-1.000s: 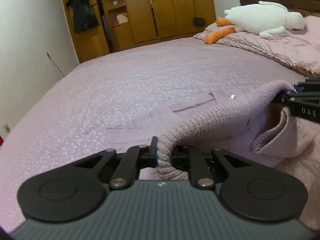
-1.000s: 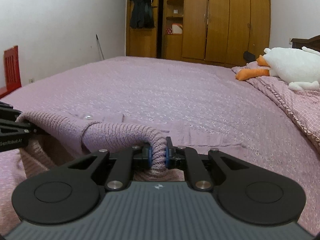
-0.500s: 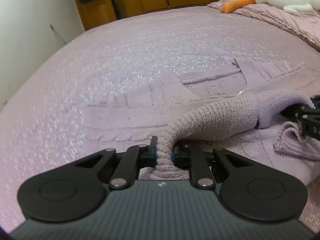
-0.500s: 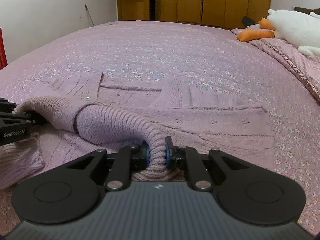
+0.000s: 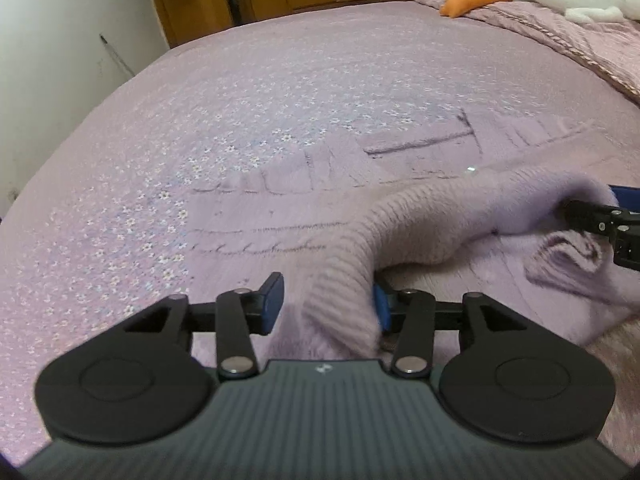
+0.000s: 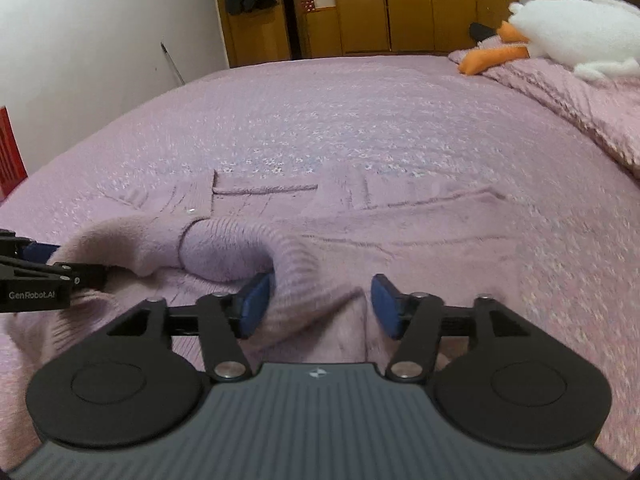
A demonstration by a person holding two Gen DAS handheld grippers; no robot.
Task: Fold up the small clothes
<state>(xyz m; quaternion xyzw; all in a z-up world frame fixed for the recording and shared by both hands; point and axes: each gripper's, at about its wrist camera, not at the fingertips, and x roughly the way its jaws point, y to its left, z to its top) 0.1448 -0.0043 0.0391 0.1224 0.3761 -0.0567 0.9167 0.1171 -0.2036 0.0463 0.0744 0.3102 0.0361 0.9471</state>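
Your left claw [image 5: 328, 308] and right claw [image 6: 316, 306] both stand wide open, each with the sweater's [image 6: 400, 240] folded ribbed edge lying loose between its pads, gripped by neither. The sweater lies flat on the bed [image 6: 360, 120], long axis running left to right across both views. Beyond: a plush goose [image 6: 572, 36], wooden wardrobes [image 6: 420, 4], a white wall [image 6: 100, 20].

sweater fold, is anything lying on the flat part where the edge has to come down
Nothing visible does. The folded edge of the knit sweater sits between the open left tongs and open right tongs, over the flat sweater panel. The plush goose lies far off by the pillows.
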